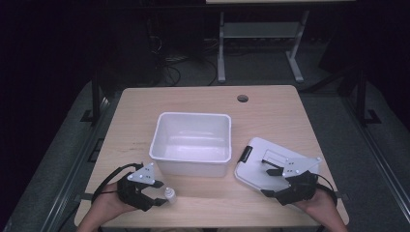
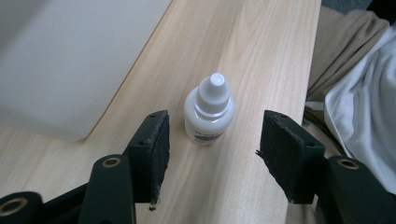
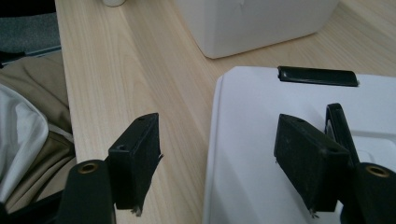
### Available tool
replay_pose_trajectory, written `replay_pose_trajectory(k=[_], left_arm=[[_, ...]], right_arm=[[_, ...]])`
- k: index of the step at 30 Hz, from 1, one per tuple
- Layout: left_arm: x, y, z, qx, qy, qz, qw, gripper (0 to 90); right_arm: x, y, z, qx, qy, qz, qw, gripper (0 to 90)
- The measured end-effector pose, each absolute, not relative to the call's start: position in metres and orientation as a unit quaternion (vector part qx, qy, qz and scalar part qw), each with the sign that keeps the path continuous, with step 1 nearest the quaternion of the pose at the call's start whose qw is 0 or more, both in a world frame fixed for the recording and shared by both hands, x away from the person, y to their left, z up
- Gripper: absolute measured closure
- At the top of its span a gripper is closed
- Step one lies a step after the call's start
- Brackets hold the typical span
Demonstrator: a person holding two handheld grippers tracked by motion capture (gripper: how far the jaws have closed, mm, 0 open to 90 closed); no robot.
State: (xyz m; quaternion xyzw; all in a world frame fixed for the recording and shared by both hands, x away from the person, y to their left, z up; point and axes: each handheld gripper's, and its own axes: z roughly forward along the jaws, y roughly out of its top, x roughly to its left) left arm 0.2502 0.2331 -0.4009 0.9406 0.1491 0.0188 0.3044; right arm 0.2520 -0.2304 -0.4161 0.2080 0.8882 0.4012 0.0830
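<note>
A small white dropper bottle [image 2: 208, 113] stands upright on the wooden table [image 1: 270, 108], just in front of the white plastic bin [image 1: 191, 143]. It has a ribbed screw cap with a narrower tip and a printed label low on its body. The left gripper [image 1: 155, 192] has its jaws apart on either side of the bottle, not touching it. The right gripper [image 1: 269, 181] hovers with jaws apart over the edge of the white lid [image 1: 263, 164], which lies flat beside the bin and carries a black latch [image 3: 317, 76].
</note>
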Motion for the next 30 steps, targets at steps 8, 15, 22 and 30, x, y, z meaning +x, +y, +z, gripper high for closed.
replay_pose_trajectory(k=[8,15,22,30], left_arm=[[0.254,0.225,-0.405,0.946,0.139,0.012,0.291,45.6],[0.257,0.219,-0.411,0.951,0.139,0.005,0.278,47.3],[0.26,0.214,-0.416,0.954,0.135,-0.001,0.266,49.0],[0.263,0.209,-0.42,0.957,0.133,-0.006,0.258,51.7]], right_arm=[[0.252,-0.228,-0.416,0.205,0.89,0.4,0.082,30.6],[0.251,-0.229,-0.415,0.206,0.889,0.401,0.083,30.6],[0.251,-0.229,-0.415,0.203,0.89,0.401,0.083,30.6],[0.251,-0.229,-0.415,0.201,0.89,0.401,0.083,30.6]])
